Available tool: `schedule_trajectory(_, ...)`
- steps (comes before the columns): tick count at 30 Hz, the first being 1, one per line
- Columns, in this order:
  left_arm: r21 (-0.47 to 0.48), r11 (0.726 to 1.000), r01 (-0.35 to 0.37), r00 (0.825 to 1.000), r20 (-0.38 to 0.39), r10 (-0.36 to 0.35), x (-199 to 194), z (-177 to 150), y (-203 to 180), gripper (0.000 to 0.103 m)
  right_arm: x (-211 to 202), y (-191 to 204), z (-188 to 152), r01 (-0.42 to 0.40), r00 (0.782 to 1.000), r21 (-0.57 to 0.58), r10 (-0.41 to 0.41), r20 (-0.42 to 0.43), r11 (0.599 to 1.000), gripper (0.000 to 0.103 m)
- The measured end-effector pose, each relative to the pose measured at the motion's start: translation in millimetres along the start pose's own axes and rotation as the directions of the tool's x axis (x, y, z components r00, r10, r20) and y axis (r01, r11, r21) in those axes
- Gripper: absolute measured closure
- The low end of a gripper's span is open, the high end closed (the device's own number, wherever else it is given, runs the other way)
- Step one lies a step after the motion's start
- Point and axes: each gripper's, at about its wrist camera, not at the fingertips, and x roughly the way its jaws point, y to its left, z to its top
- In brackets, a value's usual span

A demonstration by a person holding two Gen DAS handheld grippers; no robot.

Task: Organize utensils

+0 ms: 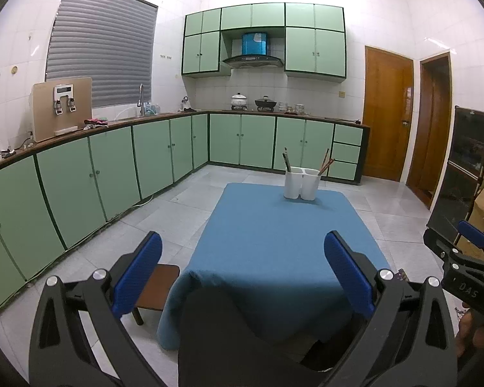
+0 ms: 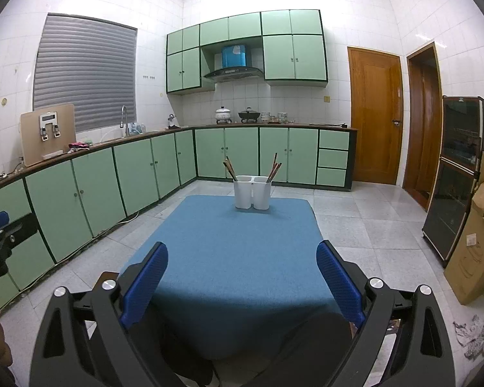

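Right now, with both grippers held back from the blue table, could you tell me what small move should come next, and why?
Probably carry the right gripper forward toward the white two-compartment plastic holder. Both it and the left gripper are open and empty, and the brown chopsticks stand split between both compartments at the far edge of the blue tablecloth.

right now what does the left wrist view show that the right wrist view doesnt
Only the left wrist view shows the small brown stool beside the table's near left corner, and the right gripper at its right edge.

Only the right wrist view shows the whole cardboard box and the dark scrawl on the floor.

Both show the blue tablecloth, the white utensil holder with chopsticks in both compartments, the green cabinets, and open jaws.
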Motion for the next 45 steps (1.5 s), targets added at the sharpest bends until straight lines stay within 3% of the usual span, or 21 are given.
schedule_trajectory(45, -0.007, 1.000, 0.007, 1.000, -0.008, -0.007, 3.6, 0.7, 3.4, 0.006, -6.0, 1.9, 5.5, 0.003, 1.000, 0.018, -0.003, 0.010, 1.000, 0.012)
